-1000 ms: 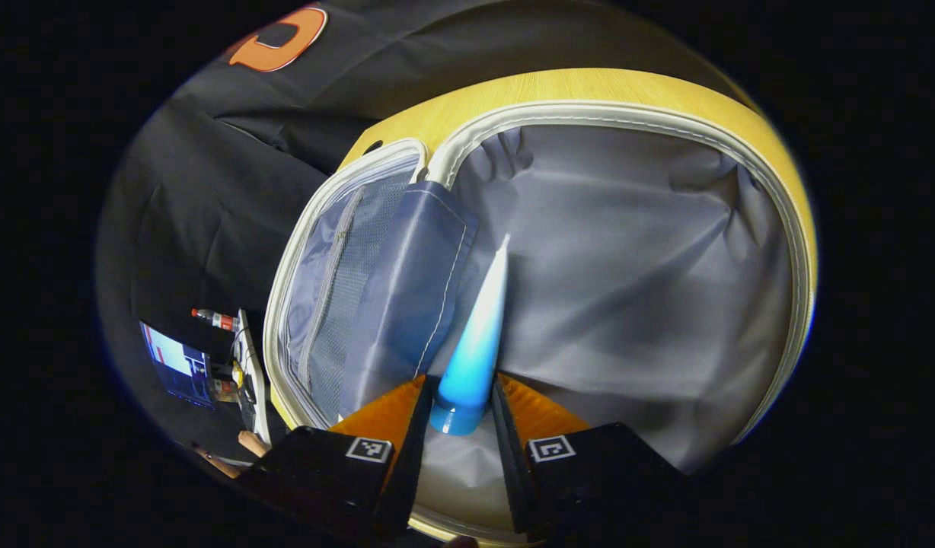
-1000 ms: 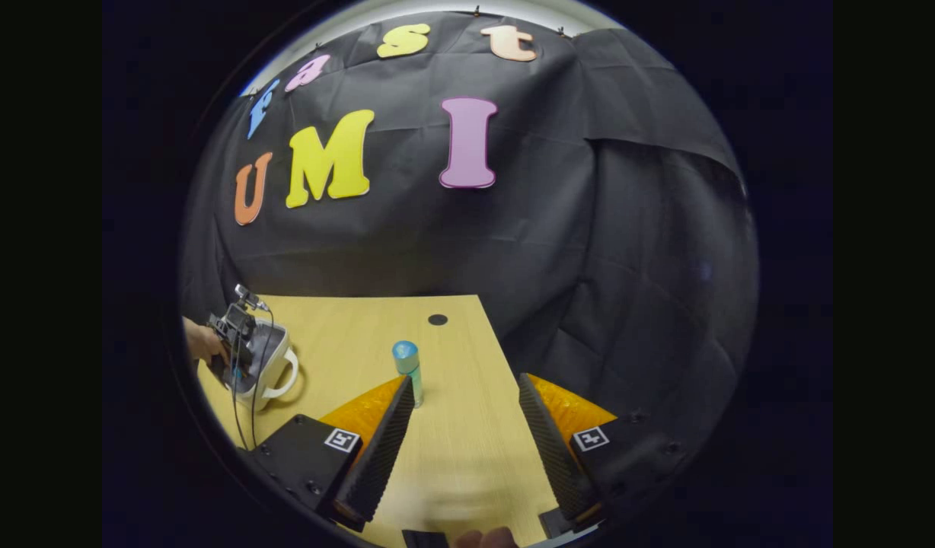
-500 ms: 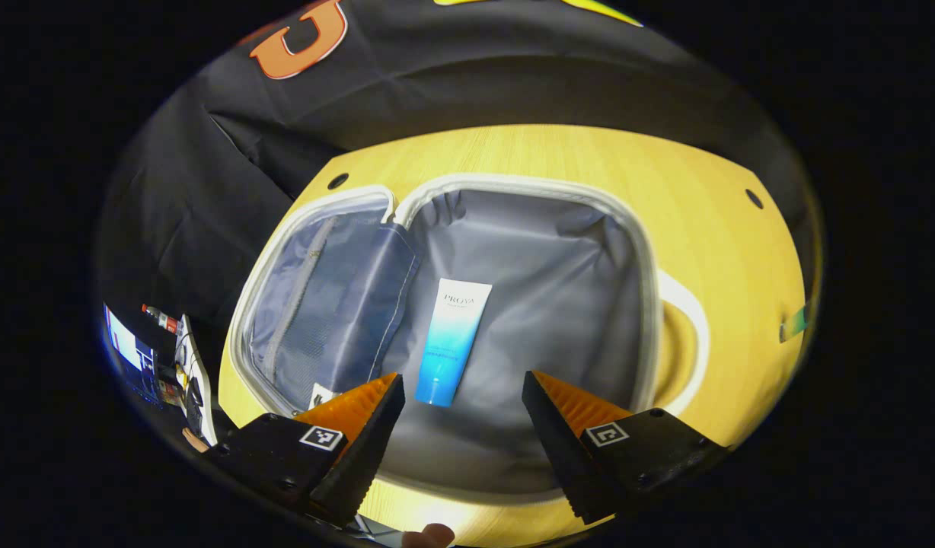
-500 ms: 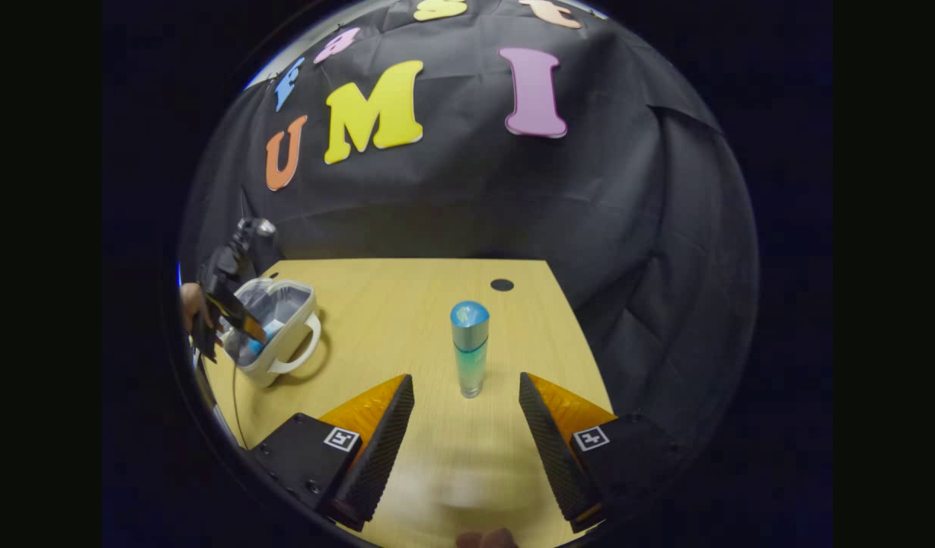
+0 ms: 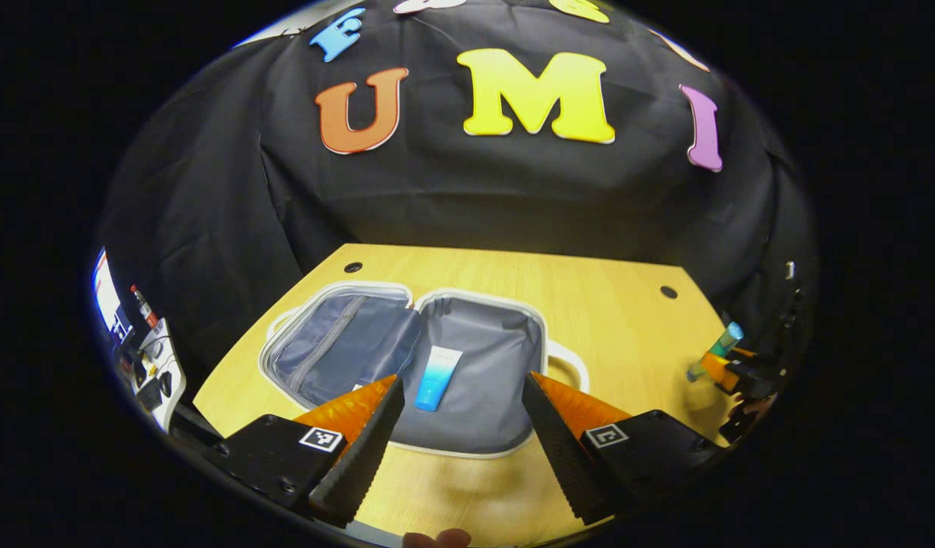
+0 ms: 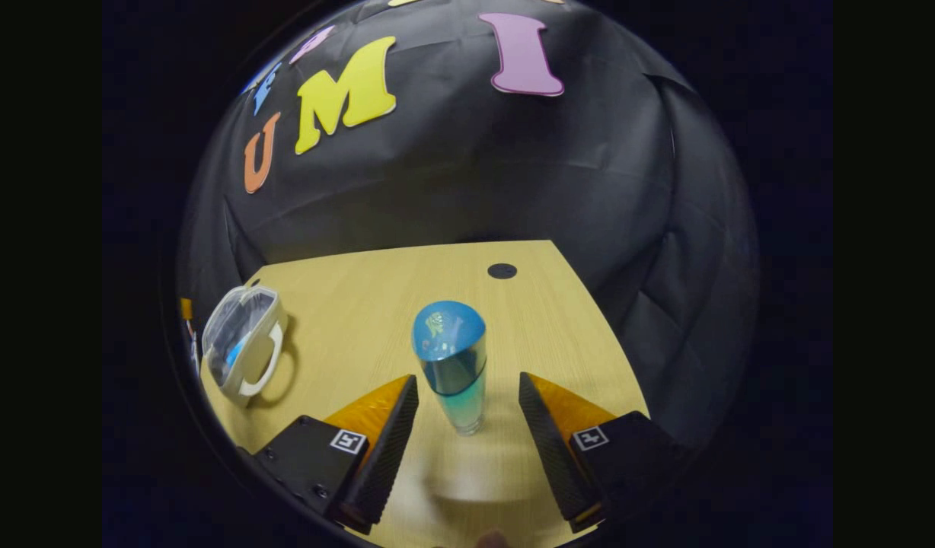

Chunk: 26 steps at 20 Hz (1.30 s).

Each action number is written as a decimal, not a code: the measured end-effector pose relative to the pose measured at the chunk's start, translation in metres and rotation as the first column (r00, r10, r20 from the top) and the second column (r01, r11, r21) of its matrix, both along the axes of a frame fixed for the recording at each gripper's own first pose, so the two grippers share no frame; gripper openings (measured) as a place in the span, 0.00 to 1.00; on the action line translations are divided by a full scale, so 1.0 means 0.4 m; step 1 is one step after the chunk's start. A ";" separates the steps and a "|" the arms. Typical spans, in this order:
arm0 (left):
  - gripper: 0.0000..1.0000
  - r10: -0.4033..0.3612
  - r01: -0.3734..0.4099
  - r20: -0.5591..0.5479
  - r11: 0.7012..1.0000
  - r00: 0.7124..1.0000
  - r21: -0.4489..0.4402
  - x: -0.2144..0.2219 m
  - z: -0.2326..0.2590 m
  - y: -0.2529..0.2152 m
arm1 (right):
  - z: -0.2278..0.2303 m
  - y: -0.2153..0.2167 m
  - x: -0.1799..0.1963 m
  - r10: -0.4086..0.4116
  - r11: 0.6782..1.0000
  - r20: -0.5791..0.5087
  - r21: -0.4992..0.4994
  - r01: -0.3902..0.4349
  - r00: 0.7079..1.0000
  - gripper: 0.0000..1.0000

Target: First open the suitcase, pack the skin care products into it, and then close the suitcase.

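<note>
- Left gripper view: your left gripper [image 5: 456, 415] is spread wide and carries nothing, held above the near edge of the suitcase [image 5: 467, 449].
- The suitcase lies open flat on the table [image 5: 612, 289]. The blue tube [image 5: 437, 378] rests on the grey lining of the right half, just beside the hinge fold.
- At the table's far right you see the other gripper [image 5: 730, 373] closing in on the bottle [image 5: 713, 352].
- Right gripper view: your right gripper [image 6: 467, 415] is spread, with the upright bottle [image 6: 454, 365] standing between its fingers, touching neither as far as I can tell.
- Ease forward until the pads flank the bottle's body below the cap, then squeeze evenly; it looks tall and slim, so a one-sided nudge could tip it.
- The suitcase [image 6: 243, 346] sits well apart, to the left.
</note>
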<state>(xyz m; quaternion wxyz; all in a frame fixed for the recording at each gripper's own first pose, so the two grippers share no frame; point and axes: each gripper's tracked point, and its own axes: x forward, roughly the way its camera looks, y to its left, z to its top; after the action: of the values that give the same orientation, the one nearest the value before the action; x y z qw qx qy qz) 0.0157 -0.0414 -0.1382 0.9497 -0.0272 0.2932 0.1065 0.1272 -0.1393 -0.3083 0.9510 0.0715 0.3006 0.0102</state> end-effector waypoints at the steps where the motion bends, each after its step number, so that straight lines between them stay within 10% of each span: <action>1: 0.95 -0.004 0.004 0.016 1.000 1.000 -0.003 -0.007 0.015 0.003 | -0.005 0.004 0.007 0.002 1.000 -0.002 -0.004 -0.002 1.000 0.75; 15: 0.99 0.021 -0.017 0.076 0.999 0.997 -0.051 -0.034 0.043 0.079 | 0.067 0.036 0.005 -0.002 0.998 0.008 -0.066 0.003 1.000 0.37; 26: 0.99 0.078 -0.063 0.144 0.993 0.987 -0.102 -0.101 0.063 0.245 | 0.352 0.585 -0.010 0.373 0.923 0.061 0.075 -0.377 0.926 0.37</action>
<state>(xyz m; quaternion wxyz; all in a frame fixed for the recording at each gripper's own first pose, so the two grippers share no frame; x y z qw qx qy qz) -0.0247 0.0566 -0.1128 0.9620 -0.0916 0.2260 0.1233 0.1234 0.0948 -0.1675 0.9342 0.0531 0.2861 0.2065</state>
